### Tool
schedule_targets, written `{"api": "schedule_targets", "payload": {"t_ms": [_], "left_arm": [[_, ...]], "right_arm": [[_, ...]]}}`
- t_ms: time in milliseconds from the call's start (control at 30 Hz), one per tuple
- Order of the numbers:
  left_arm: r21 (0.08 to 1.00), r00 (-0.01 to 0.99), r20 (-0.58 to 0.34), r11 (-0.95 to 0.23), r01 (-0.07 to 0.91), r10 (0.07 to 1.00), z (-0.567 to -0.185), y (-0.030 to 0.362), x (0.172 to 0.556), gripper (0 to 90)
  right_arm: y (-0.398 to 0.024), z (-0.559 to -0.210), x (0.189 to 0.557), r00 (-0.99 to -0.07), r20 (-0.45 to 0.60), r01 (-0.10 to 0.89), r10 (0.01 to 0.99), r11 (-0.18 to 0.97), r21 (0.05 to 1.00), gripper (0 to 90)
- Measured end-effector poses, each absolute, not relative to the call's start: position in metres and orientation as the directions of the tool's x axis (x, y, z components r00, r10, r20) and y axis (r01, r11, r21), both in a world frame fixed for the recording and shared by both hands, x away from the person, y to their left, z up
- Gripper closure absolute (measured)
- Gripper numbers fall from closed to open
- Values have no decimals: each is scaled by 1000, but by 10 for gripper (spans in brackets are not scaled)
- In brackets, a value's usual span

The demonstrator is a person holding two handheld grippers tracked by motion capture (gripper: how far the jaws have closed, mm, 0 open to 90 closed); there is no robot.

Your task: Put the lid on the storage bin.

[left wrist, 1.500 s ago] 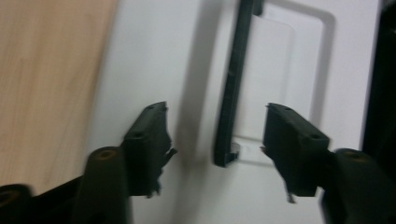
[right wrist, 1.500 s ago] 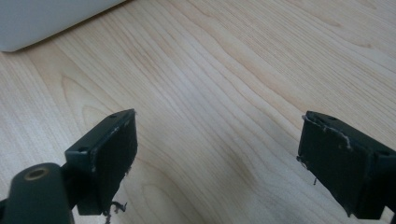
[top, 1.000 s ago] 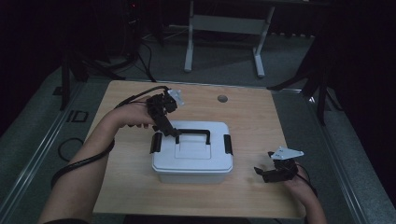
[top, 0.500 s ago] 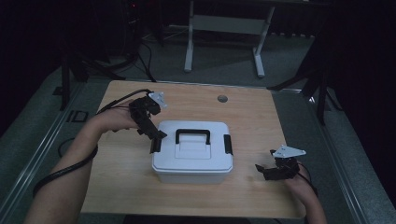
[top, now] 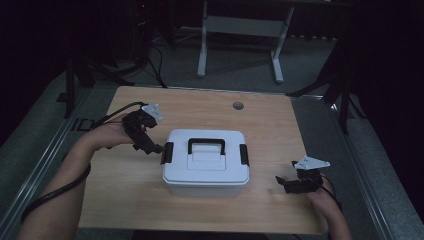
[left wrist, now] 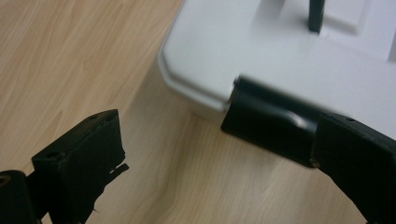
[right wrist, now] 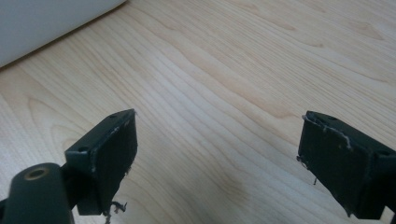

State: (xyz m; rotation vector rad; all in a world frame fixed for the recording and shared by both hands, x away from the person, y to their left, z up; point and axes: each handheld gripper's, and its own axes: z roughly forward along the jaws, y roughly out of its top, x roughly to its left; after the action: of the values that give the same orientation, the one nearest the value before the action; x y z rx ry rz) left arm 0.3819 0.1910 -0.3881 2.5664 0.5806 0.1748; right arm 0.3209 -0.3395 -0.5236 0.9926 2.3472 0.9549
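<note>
My left gripper is spread wide, holding nothing, and sits at the left end of the box, which lies just ahead of its tips on the desk. In the left gripper view the black latch on that end lies between my jaws, close against the far one, with the near one well clear over bare wood. I judge the step in hand to be unlatching the lid: I am lining up on this clip, not yet gripping it. The next move calls for nudging forward so one jaw hooks under the clip's lower edge, then pulling it outward and up, away from the box wall. The box runs with its long axis across the desk, from my left gripper toward my right, its handle lying flat along that same line on top of the lid. The second latch is on the far end, nearer my right gripper, which rests low beside the box's right corner, jaws parted and empty, with only wood grain between them.
</note>
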Motion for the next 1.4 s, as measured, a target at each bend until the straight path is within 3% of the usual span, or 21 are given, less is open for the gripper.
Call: {"api": "schedule_targets", "payload": {"t_ms": [767,1400], "left_arm": [[492,846,-59,-721,487,531,-444,247,365,17],[473,826,-119,-700,535,551,-502,264,353,17]], "right_arm": [[-343,-532,319,-650,-93,478,754,500,722,115],[-344,-540,319,-632,-70,492,771,470,732,115]]}}
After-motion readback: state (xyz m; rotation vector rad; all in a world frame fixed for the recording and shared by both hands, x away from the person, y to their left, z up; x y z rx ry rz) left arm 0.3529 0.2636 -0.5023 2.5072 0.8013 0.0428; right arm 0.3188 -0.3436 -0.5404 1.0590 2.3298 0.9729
